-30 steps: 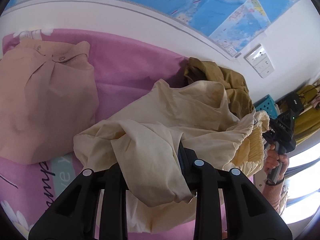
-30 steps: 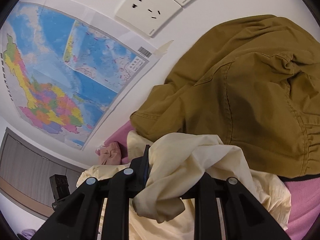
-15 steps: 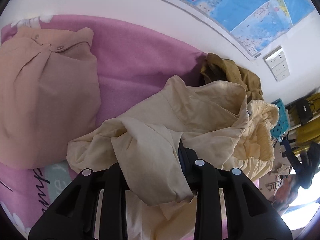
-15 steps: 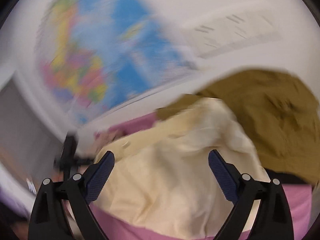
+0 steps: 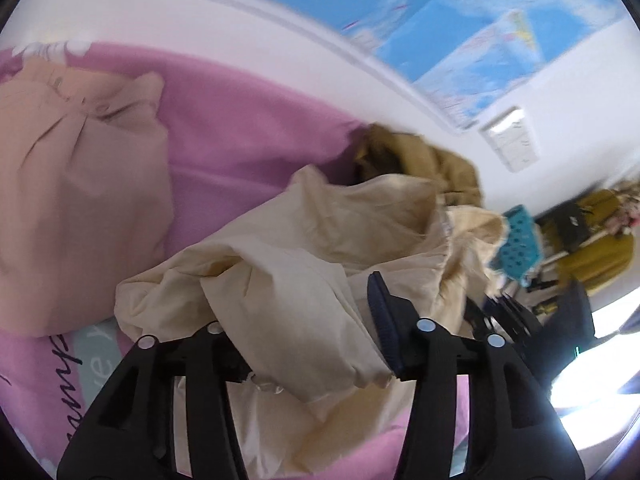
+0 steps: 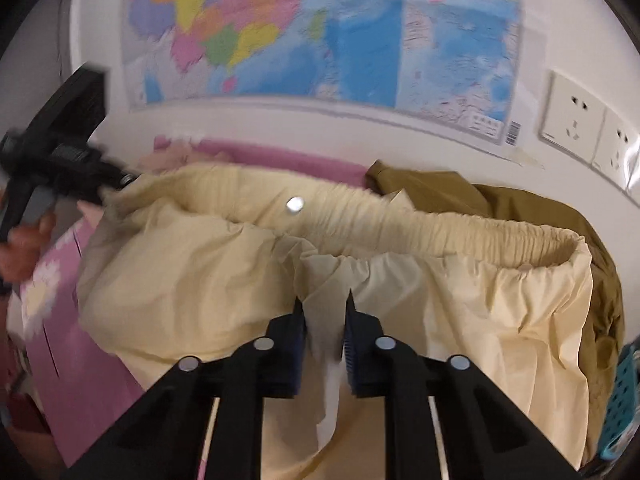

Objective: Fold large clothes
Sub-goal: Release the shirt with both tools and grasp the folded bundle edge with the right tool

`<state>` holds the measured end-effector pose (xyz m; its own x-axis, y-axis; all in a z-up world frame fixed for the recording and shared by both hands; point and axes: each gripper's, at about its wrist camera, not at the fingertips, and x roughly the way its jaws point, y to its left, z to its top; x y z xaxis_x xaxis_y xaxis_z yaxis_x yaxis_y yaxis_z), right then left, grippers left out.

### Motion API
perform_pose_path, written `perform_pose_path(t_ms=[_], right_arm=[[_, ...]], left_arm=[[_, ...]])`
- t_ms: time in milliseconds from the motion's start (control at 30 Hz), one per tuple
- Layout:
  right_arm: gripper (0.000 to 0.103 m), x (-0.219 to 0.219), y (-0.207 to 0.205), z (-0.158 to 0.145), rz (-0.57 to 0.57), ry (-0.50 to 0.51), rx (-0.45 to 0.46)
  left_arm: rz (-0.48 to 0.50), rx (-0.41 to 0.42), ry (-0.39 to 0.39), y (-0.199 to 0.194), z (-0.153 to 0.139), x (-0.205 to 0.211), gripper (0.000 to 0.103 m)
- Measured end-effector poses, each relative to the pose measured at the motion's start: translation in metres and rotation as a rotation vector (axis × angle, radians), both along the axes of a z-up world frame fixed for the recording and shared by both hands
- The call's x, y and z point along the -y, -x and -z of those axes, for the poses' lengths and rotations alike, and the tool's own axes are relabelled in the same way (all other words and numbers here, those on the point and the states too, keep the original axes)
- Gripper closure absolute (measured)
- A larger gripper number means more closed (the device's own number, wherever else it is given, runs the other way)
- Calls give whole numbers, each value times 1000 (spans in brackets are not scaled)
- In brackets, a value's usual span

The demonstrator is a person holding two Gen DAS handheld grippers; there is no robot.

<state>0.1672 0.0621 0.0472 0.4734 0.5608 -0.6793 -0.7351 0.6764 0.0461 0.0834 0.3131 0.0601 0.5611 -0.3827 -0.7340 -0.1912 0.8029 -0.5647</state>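
Note:
A cream garment (image 5: 320,232) with an elastic waistband (image 6: 400,220) lies bunched on the pink bedsheet (image 5: 248,120). My left gripper (image 5: 296,308) has its jaws opening. A fold of the cream cloth still drapes over its left finger and lies between the jaws, and the right pad (image 5: 380,312) stands bare beside it. My right gripper (image 6: 324,300) has its jaws closing, pinched on a fold of the cream garment just below the waistband. In the right wrist view the left gripper (image 6: 120,180) meets the waistband's far left end, held by a hand (image 6: 20,248).
An olive jacket (image 6: 520,204) lies heaped behind the cream garment against the wall. A peach shirt (image 5: 72,200) lies flat on the sheet's left side. A map (image 6: 320,32) and wall sockets (image 6: 576,120) are above. A teal basket (image 5: 516,248) stands off the bed's right end.
The right gripper let go of its cloth, opened wide, rolled and swung across, then closed on a fold under the waistband. The left jaws have parted, with the cloth still draped over them.

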Motion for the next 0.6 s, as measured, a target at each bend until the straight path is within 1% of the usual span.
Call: perform_pose_path(t_ms=[33,67,100,133,167,200,233,300,333,367,433,500,533,600], right_arm=[[89,1,-2,-3,5,-15,-9],[89,0,-4,-8,4,-20,-1],[89,-3,-3,-12,11,-16,21],[89,-5,-2,-16,18,-9,45],[89,-8,-3,-19,25,-4,61],[89,-8,-4,-21,32,-11,58],[89,-6,-6,-23,38,-26,49],[89,0,-9,-27,51,-59,39],[89,2,-11,-28,62,-65,41],[89,1,-15,-28,70,-63,42],[89,-1,-21,-26,66,-63,15],[89,-8,-28,-20,66,-39,-8],[89,-12,-31,-17,72,-31,-14],[89,-24,-40,-7,79,11,-11]], left_arm=[[1,29,-10,4,-6,3,53],[3,50,-21,7,-10,6,52],[5,73,-34,10,-15,10,49],[2,107,-32,14,-21,12,41],[-11,137,-28,18,-25,12,36],[-45,179,-32,24,-32,10,25],[-77,219,-37,29,-39,7,16],[-99,287,-42,39,-50,4,16],[-92,299,-55,41,-54,5,16],[-75,304,-90,43,-57,10,16],[-11,285,-175,39,-54,27,16],[46,261,-239,36,-44,41,16],[93,235,-289,31,-33,53,18],[111,177,-345,24,-12,63,24]])
